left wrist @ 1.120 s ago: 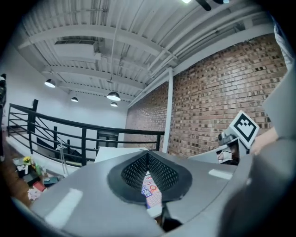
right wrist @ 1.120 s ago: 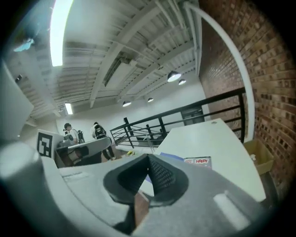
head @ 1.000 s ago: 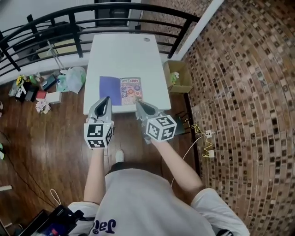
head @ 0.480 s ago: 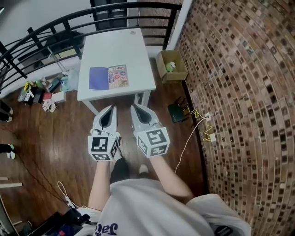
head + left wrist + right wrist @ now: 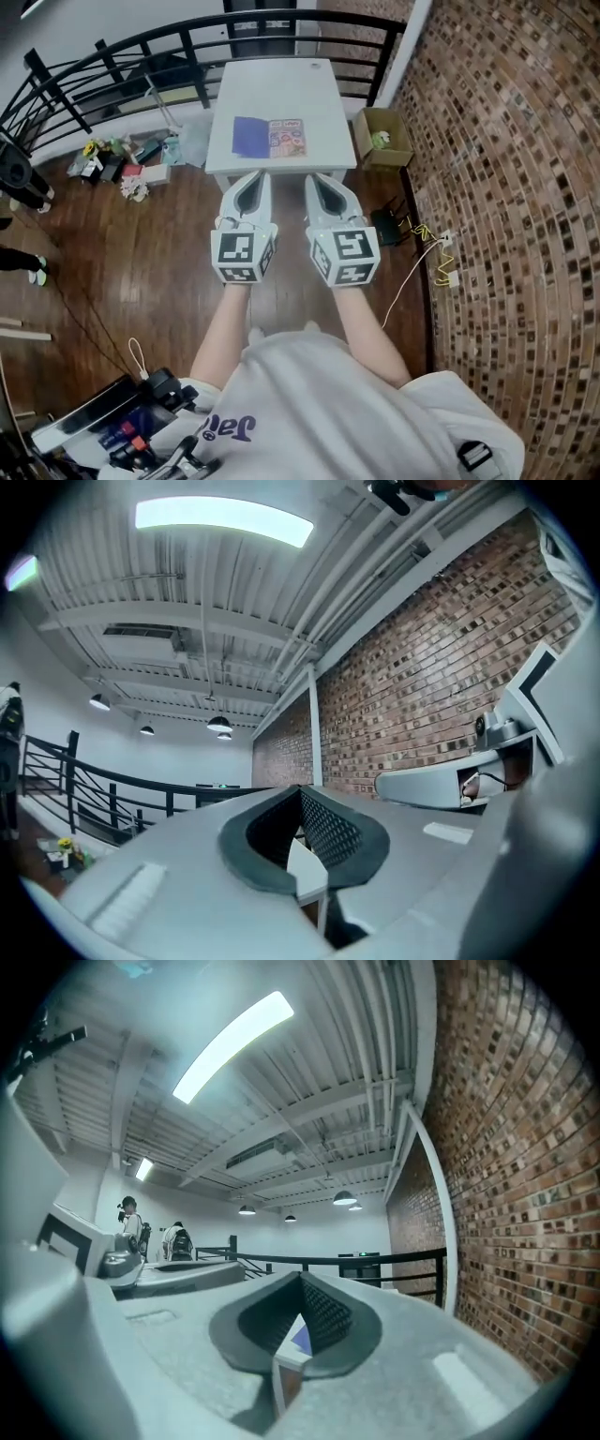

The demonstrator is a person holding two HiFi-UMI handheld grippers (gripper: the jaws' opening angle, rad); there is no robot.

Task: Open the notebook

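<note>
- While the notebook (image 5: 270, 137) lies flat on the table (image 5: 281, 89) (purple half, colourful half), the left claw (image 5: 260, 176) and right claw (image 5: 315, 177) hang at its 6 o'clock, well apart from it.
- Both claws are closed, gripping nothing.

Head view: mounted on the person's head, facing steeply down; left gripper (image 5: 254, 176) and right gripper (image 5: 320, 176) near at centre, counter (image 5: 281, 89) farther off at 12 o'clock, brick wall (image 5: 506, 187) at 3 o'clock. Left gripper view, right gripper view: each rides on its gripper, facing level along its own fingers (image 5: 328, 832) at very close range. Shared: all three take in the counter and brick wall; each gripper view catches the other gripper, at 3 and 9 o'clock.
</note>
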